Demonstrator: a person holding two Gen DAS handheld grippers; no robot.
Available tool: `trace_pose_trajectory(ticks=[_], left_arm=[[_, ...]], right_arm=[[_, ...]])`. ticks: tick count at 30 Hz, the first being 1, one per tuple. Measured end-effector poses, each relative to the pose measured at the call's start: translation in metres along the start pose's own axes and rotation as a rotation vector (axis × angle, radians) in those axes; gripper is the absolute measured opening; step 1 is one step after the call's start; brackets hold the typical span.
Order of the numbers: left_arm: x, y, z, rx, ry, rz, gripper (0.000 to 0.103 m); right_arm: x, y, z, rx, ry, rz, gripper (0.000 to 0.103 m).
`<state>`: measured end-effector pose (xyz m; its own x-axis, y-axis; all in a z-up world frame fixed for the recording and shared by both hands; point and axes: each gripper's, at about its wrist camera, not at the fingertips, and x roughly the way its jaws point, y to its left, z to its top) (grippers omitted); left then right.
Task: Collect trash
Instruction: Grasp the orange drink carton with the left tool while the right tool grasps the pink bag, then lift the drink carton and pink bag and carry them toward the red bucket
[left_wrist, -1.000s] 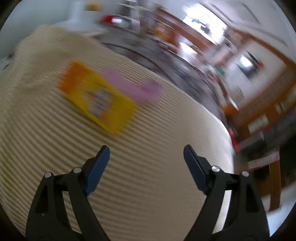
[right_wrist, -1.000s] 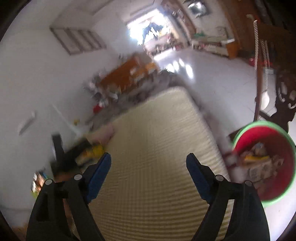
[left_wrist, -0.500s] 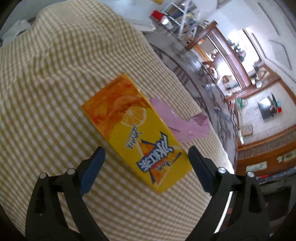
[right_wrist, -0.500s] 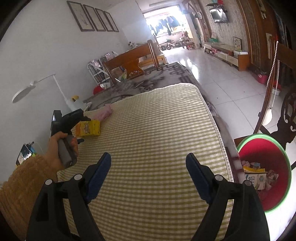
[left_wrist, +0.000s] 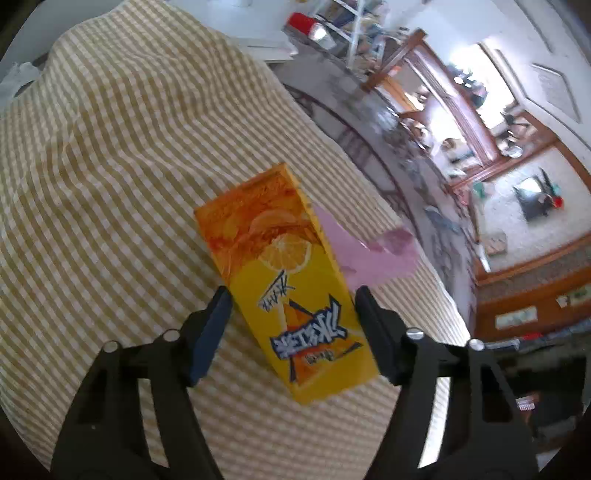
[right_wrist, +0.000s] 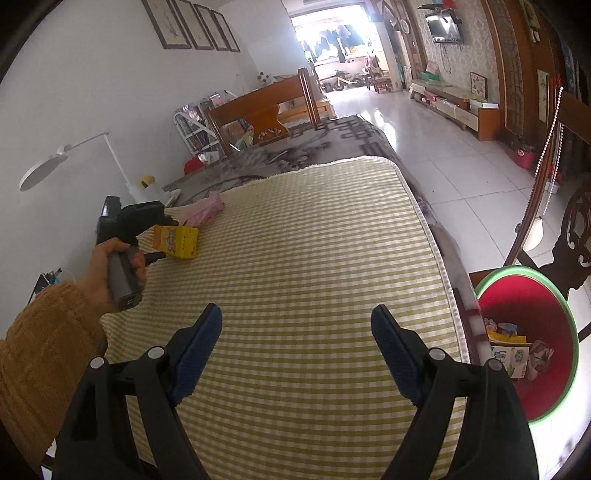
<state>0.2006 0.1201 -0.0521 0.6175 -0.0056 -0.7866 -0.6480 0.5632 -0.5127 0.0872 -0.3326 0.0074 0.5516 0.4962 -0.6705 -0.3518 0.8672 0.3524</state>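
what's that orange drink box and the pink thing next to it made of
Orange drink box: looks like glossy coated carton board, judging by its sharp folded edges and printed sheen. Pink thing: probably thin plastic film or wrapper, flat and slightly wrinkled; blur leaves soft paper possible.

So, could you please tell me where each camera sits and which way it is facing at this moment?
Left wrist: sits on the left tool, looking down its fingers at the carton and pink wrapper on the checked cover; only the tool's own fingers show.
Right wrist: sits on the right tool, looking along the cover toward the doorway, bin at right; the left hand shows.
Both views share the carton, the wrapper, the cover and the left tool.
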Motion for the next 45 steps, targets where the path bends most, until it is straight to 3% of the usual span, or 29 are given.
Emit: trace_pose_trajectory(ticks=[6, 11, 15, 19, 23, 30, 33, 34, 36, 37, 39, 41, 45], left_arm=[[-0.049, 0.021, -0.023, 0.155, 0.003, -0.046, 0.064], [-0.094, 0.068, -0.051, 0.233, 0.040, -0.104, 0.064], [-0.100, 0.097, -0.070, 0.243, 0.105, -0.136, 0.064], [-0.093, 0.090, -0.091, 0.320, 0.076, -0.156, 0.064], [-0.085, 0.093, -0.094, 0.291, 0.079, -0.208, 0.064], [-0.081, 0.101, -0.092, 0.234, 0.081, -0.237, 0.064], [-0.082, 0.101, -0.091, 0.236, 0.081, -0.238, 0.064], [-0.082, 0.103, -0.091, 0.231, 0.081, -0.242, 0.064], [-0.082, 0.105, -0.089, 0.223, 0.080, -0.248, 0.064], [-0.082, 0.105, -0.088, 0.223, 0.077, -0.248, 0.064], [-0.081, 0.105, -0.088, 0.225, 0.080, -0.256, 0.064], [-0.079, 0.106, -0.089, 0.216, 0.087, -0.266, 0.065], [-0.077, 0.105, -0.089, 0.211, 0.083, -0.271, 0.065]], right_arm=[[0.008, 0.004, -0.002, -0.020, 0.033, -0.005, 0.080], [0.041, 0.019, -0.004, -0.061, 0.153, 0.007, 0.080], [0.081, 0.032, 0.007, 0.014, 0.261, 0.068, 0.080], [0.116, 0.065, 0.036, 0.040, 0.245, 0.081, 0.080], [0.167, 0.109, 0.084, 0.089, 0.192, 0.107, 0.086], [0.274, 0.181, 0.140, 0.010, 0.169, -0.026, 0.086], [0.324, 0.198, 0.141, 0.032, 0.236, -0.094, 0.085], [0.334, 0.199, 0.140, 0.034, 0.250, -0.101, 0.083], [0.345, 0.199, 0.138, 0.034, 0.261, -0.128, 0.054], [0.344, 0.198, 0.137, 0.041, 0.251, -0.129, 0.054], [0.336, 0.196, 0.136, 0.048, 0.222, -0.116, 0.039], [0.317, 0.190, 0.136, 0.048, 0.207, -0.058, 0.031], [0.264, 0.171, 0.135, 0.031, 0.174, 0.020, 0.029]])
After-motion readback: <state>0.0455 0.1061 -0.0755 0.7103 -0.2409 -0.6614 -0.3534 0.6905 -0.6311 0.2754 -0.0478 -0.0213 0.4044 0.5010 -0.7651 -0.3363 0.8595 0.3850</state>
